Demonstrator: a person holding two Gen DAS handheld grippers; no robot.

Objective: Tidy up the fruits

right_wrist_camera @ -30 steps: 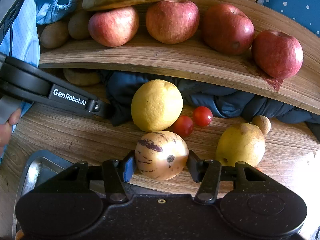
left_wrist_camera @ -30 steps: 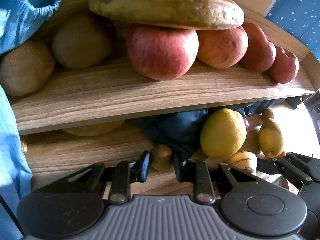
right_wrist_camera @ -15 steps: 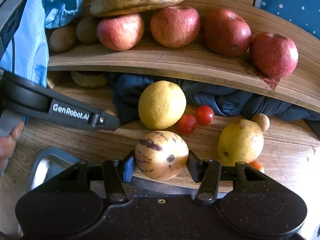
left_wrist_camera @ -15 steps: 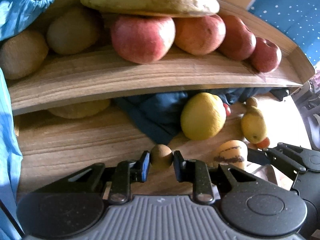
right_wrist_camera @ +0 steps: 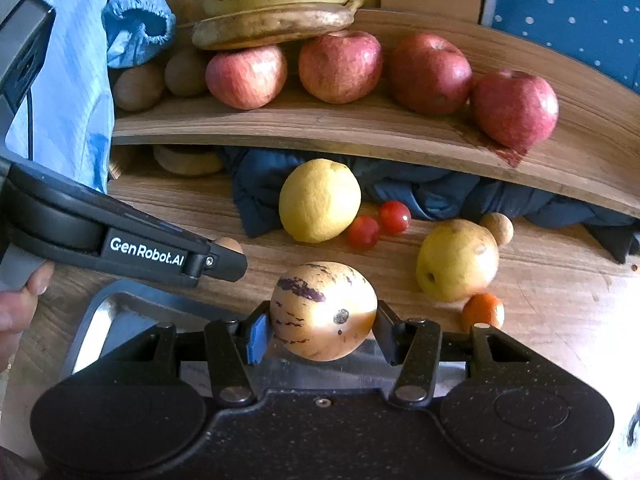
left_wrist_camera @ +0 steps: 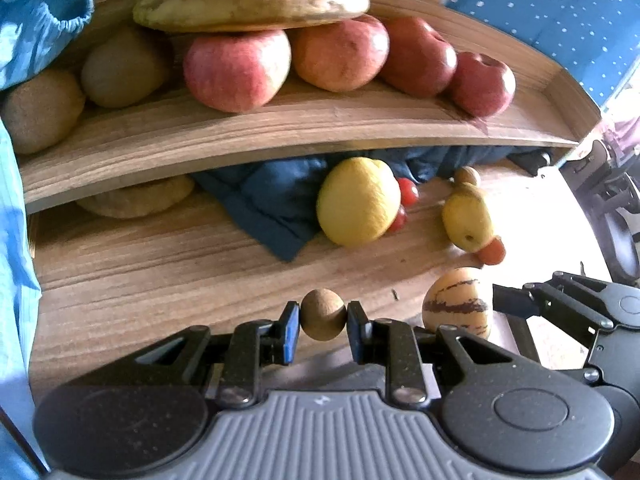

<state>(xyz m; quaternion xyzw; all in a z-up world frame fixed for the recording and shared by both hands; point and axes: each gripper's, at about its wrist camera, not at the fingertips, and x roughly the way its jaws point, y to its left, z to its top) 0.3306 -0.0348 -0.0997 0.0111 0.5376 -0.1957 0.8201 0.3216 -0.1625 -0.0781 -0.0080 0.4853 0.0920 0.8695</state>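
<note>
A small round brown fruit (left_wrist_camera: 323, 314), its kind hard to tell, is clamped between the pads of the left gripper (left_wrist_camera: 323, 322) above the wooden tabletop (left_wrist_camera: 160, 276). A striped pepino melon (right_wrist_camera: 323, 310) is clenched in the right gripper (right_wrist_camera: 323, 330), held over the rim of a metal tray (right_wrist_camera: 120, 300); most of the tray is hidden beneath the gripper bodies, and its contents cannot be made out.

In the right wrist view the brown fruit is almost wholly covered by the left gripper's finger, only a sliver being seen. The tray is barely seen in the left wrist view.

Beyond the melon, a large lemon (right_wrist_camera: 319, 201) lies against a crumpled dark blue cloth (right_wrist_camera: 256, 188), with two cherry tomatoes (right_wrist_camera: 378, 224) just beside it. A yellow pear (right_wrist_camera: 456, 260) is seen to the lemon's right, with a small orange fruit (right_wrist_camera: 482, 312) in front of it and a second brown fruit (right_wrist_camera: 497, 228) behind it.

Above the lemon, a wooden shelf (right_wrist_camera: 320, 130) carries four red apples (right_wrist_camera: 340, 66), two kiwis (right_wrist_camera: 160, 80) and bananas (right_wrist_camera: 276, 12) resting on the apples. Under the shelf, a pale tan object (right_wrist_camera: 188, 160) is half hidden and unidentifiable.
</note>
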